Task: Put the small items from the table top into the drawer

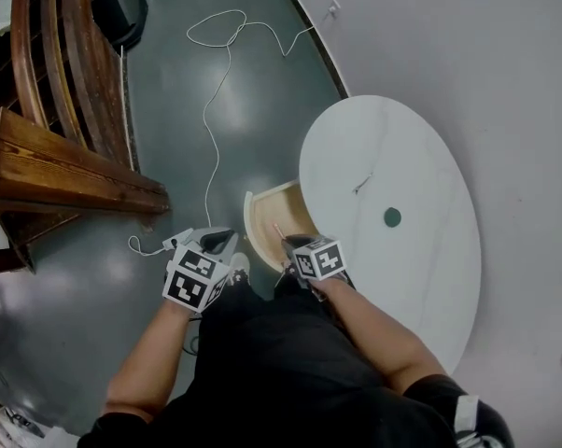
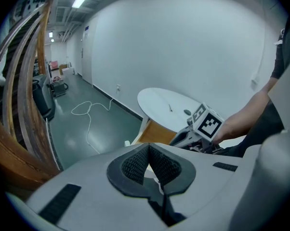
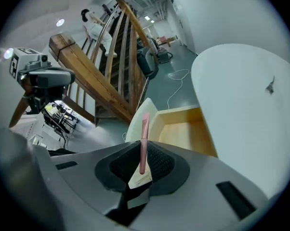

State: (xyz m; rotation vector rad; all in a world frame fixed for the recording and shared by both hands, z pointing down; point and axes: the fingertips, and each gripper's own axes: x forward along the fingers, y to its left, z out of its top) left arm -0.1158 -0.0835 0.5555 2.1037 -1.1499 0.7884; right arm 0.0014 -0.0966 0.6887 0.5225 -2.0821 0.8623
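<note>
The right claw [image 3: 142, 160] pinches a thin pink stick [image 3: 144, 143] that points out along its jaws, over the open wooden drawer [image 3: 183, 129] at the white counter's [image 1: 402, 278] 8 o'clock edge. The left claw [image 2: 150, 165], at 9 o'clock of the right one, is pressed together on nothing. A green disc [image 1: 392, 217] lies on the counter, with a small dark piece [image 1: 360, 185] at its 11 o'clock.

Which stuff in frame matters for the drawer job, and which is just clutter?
Job:
- pink pen, clamped in the right gripper
- open drawer
- green disc and small thin piece, both on the white table

Lying about:
- white cable on the floor
- wooden stair rail
</note>
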